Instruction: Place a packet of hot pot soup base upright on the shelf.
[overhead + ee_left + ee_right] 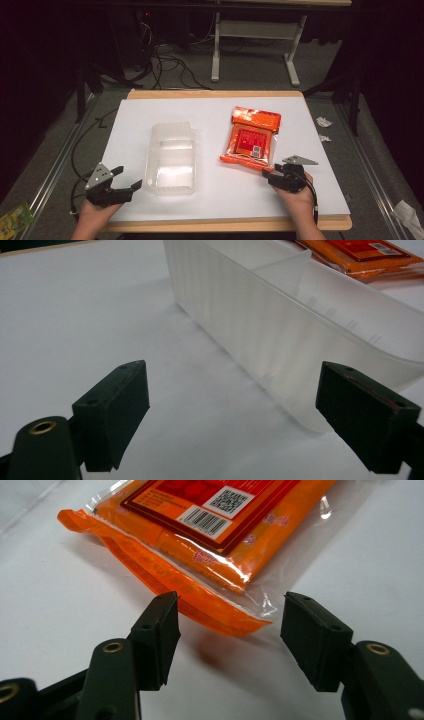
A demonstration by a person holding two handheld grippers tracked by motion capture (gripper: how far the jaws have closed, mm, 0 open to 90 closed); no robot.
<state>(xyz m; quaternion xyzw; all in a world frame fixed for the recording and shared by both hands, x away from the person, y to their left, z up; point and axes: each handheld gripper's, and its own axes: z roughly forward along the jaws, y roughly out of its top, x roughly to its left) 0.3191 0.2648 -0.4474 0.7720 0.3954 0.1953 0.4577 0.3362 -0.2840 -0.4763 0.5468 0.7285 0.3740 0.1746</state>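
Note:
An orange snack packet [251, 138] with a barcode label lies flat on the white table, right of centre. A translucent plastic box [171, 157] with an inner divider stands to its left. My right gripper [271, 174] is open at the packet's near corner; in the right gripper view the packet's sealed edge [210, 607] lies just ahead of the gap between the jaws. My left gripper [128, 178] is open near the table's front left, beside the box's near left corner. In the left gripper view the box wall [280, 335] rises ahead and to the right.
The white board [215, 107] lies on a wooden tabletop. Cables and a table frame [255, 30] stand on the floor behind. Crumpled paper scraps [324, 121] lie off the right edge. A green packet [15, 220] sits on the floor at bottom left.

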